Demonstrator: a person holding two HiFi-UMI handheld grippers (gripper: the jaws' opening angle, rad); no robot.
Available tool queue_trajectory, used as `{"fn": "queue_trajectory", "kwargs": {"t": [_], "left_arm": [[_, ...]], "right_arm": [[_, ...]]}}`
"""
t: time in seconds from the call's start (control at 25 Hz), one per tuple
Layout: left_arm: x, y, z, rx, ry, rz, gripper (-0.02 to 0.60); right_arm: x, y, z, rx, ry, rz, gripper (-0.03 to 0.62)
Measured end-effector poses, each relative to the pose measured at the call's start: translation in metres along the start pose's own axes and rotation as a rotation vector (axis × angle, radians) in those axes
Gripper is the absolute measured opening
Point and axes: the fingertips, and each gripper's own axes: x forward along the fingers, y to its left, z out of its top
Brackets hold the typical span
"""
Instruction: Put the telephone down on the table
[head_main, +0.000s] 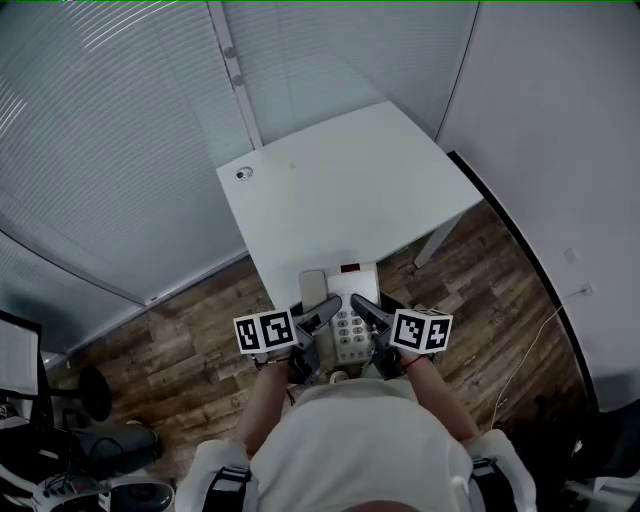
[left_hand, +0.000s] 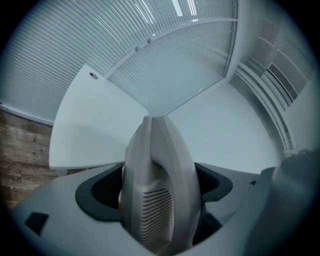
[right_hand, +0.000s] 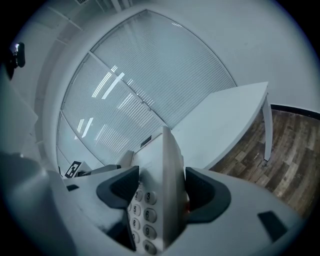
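A pale grey desk telephone (head_main: 345, 305) with a keypad and handset is held in the air just in front of the near edge of the white table (head_main: 330, 190). My left gripper (head_main: 322, 322) is shut on the handset (left_hand: 157, 185) at the phone's left side. On the right edge of the phone body (right_hand: 160, 195), beside the number keys, my right gripper (head_main: 362, 308) is shut. Both jaws press against the phone from either side. The phone's underside is hidden.
The white table stands in a corner against windows with closed blinds (head_main: 110, 130). A small round cable port (head_main: 244, 173) marks its far left corner. Wood floor (head_main: 500, 300) lies on both sides. An office chair base (head_main: 110, 440) is at lower left.
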Motion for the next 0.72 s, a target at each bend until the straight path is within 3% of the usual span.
{"fn": "queue_trajectory", "kwargs": {"t": [0.72], "left_arm": [[0.089,-0.003,0.070,-0.047,-0.118,0.061,0.413]], "right_arm": [[0.045,-0.059,0.100,-0.066,0.091,0.087,0.301]]}}
